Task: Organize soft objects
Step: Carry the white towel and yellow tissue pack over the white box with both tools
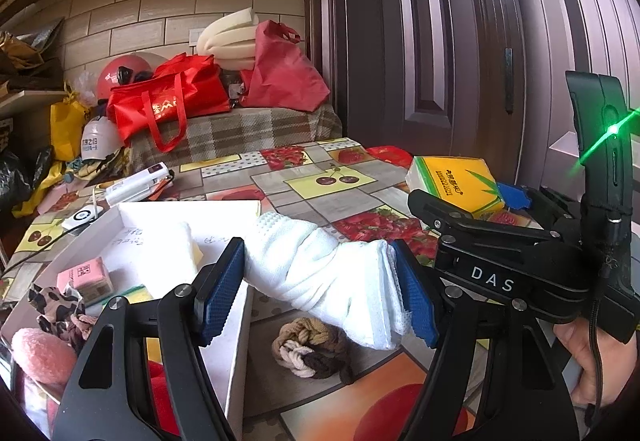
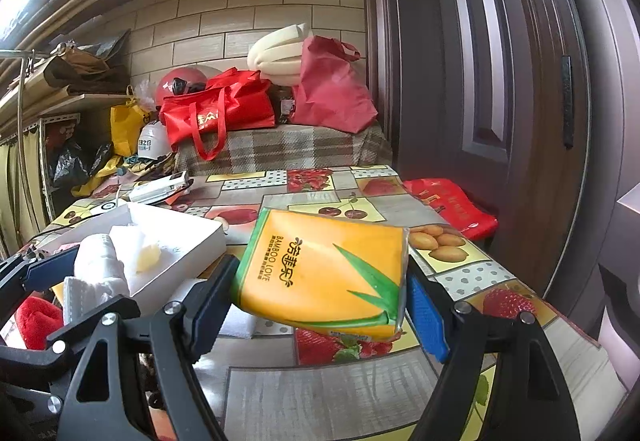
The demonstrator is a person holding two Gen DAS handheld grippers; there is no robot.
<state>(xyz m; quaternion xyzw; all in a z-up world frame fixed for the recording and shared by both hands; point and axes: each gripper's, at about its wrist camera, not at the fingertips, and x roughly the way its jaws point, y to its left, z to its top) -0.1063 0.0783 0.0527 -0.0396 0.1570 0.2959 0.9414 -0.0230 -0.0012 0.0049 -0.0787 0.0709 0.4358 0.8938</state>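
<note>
From the left wrist camera: the left gripper (image 1: 320, 283) is clamped across a rolled white cloth (image 1: 320, 273), blue pads pressing its two ends, and the roll hangs in the air just right of the white box (image 1: 236, 325), over the near wall's corner. Inside that box I can see a pink tissue packet (image 1: 86, 277), a leopard-print scrunchie (image 1: 56, 307) and a fluffy pink thing (image 1: 40, 355). Right of the box, on the fruit-print tablecloth (image 1: 332, 181), a braided brown-and-cream scrunchie (image 1: 310, 353) lies loose under the cloth. The worry here: the roll is squeezed end to end, so it looks ready to buckle and slide out, and it would likely drop onto that scrunchie and not into the box. The other tool's black frame sits very close on the right, so a bump seems possible.

Now the right wrist camera: the right gripper (image 2: 320, 289) is closed on the yellow tissue pack (image 2: 324, 273), held tilted above the tablecloth, well right of the white box (image 2: 188, 241). The soft pack bulges between the pads; my guess is it could twist or slip free on the way over. And the left tool with its cloth sits between this pack and the box, so the two could tangle if both go in together.
</note>
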